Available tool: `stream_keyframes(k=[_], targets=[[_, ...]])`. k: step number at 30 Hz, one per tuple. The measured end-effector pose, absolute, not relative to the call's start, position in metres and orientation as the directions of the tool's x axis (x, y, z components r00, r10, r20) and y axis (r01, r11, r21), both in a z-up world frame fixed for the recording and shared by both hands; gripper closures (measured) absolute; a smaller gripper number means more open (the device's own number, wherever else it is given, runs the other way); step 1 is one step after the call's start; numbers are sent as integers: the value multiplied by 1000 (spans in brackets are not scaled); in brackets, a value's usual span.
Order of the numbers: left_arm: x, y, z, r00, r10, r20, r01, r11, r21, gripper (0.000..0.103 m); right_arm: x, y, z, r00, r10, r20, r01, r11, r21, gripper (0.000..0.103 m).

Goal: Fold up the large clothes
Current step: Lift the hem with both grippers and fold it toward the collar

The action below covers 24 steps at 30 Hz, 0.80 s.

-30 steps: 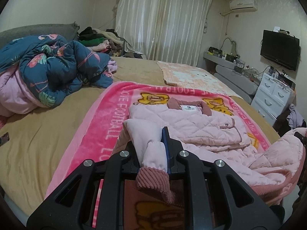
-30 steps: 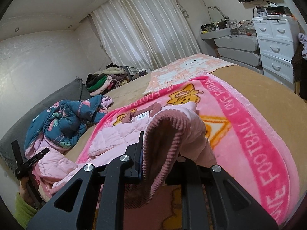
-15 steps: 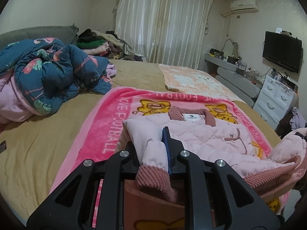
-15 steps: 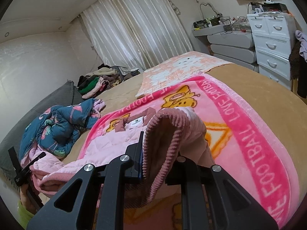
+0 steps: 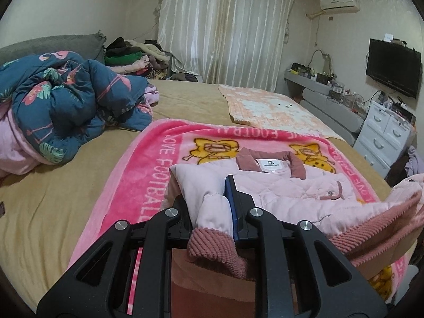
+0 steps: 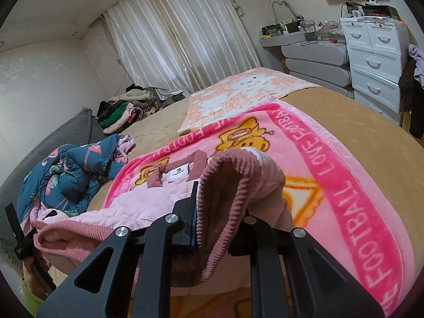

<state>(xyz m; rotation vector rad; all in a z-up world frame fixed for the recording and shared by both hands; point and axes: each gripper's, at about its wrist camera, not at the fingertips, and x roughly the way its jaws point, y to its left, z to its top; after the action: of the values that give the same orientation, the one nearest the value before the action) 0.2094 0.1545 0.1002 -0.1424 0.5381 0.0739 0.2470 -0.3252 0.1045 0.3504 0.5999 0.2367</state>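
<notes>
Jacket (image 5: 288, 188), pale pink and quilted, lies on a pink blanket (image 5: 148, 185) across the bed (image 5: 47, 201), its ribbed hem pinched in the left tool (image 5: 212, 206). From the right, the right tool (image 6: 217, 212) clamps the hem's other corner, lifted above the blanket.

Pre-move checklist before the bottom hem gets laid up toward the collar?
1. Left gripper clamped on pink jacket hem: ok.
2. Right gripper clamped on ribbed hem: ok.
3. Collar lying flat on the pink blanket: ok.
4. Hem taut between grippers: not ok, it sags.
5. Sleeves tucked in: cannot tell.
6. Blue quilt apart from the jacket: ok.
</notes>
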Motion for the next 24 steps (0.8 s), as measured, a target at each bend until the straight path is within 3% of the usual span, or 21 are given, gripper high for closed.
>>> stream_keyframes(k=[18, 23, 24], targets=[[273, 161, 60, 808, 45, -588, -117, 990, -84, 90, 318, -316, 68, 765, 337, -549, -69, 890, 450, 84], [288, 166, 42, 780, 68, -622, -139, 988, -66, 88, 339, -320, 51, 745, 367, -557, -56, 866, 496, 76], [290, 167, 38, 774, 75, -628, -143, 988, -59, 87, 342, -323, 47, 741, 383, -552, -54, 853, 519, 70]])
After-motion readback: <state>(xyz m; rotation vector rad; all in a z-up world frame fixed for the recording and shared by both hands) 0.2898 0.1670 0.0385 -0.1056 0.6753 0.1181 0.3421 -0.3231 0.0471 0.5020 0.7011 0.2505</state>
